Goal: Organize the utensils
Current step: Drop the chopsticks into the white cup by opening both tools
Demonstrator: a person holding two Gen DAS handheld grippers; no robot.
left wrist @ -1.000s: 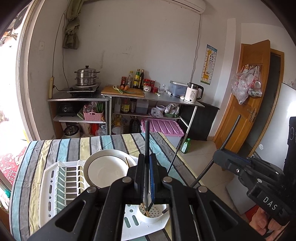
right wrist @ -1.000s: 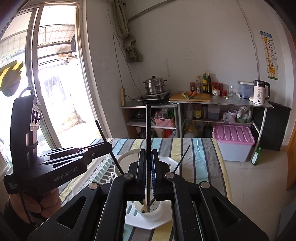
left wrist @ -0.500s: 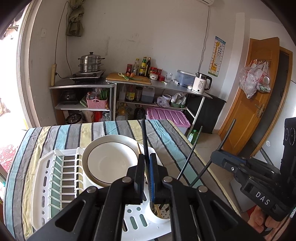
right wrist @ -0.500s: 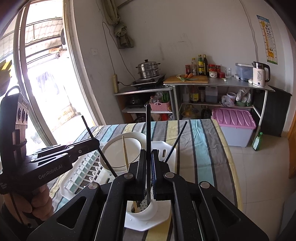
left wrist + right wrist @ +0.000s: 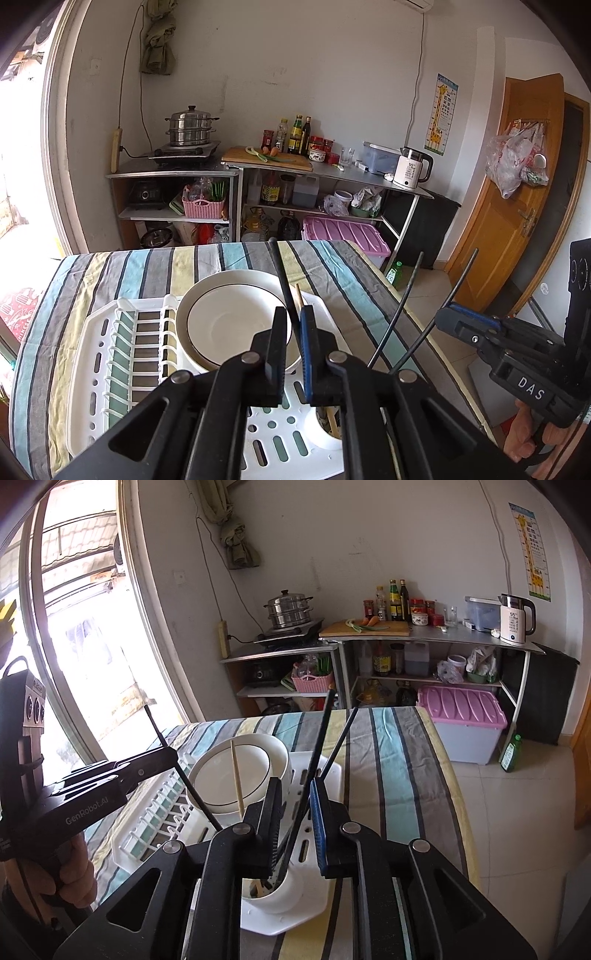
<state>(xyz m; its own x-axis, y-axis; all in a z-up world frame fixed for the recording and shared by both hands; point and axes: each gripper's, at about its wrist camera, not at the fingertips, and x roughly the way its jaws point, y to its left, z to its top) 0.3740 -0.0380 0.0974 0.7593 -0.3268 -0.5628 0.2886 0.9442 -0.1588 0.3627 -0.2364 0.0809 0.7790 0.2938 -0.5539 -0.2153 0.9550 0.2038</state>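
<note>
My left gripper (image 5: 293, 332) hovers over the white utensil cup (image 5: 325, 424) at the corner of the white drain rack (image 5: 96, 369). Its jaws are opening a little, and a black chopstick (image 5: 282, 280) leans between them, lower end down toward the cup. My right gripper (image 5: 295, 812) is above the same cup (image 5: 273, 893) with jaws opening. A black chopstick (image 5: 314, 760) slants loose between them into the cup. A second black chopstick (image 5: 341, 738) and a wooden one (image 5: 236, 775) stand in the cup. Each gripper shows in the other's view: left gripper (image 5: 173, 755), right gripper (image 5: 441, 315).
A white bowl (image 5: 229, 321) rests on the rack beside the cup. The rack sits on a striped tablecloth (image 5: 332, 273), whose right edge drops to the tiled floor. Shelves with a steamer pot (image 5: 190, 129), bottles and a kettle (image 5: 410, 168) line the back wall.
Both grippers have come down toward the cup with their black chopsticks. The right jaws have parted and its chopstick now leans. The left gripper's chopstick has tilted too.
</note>
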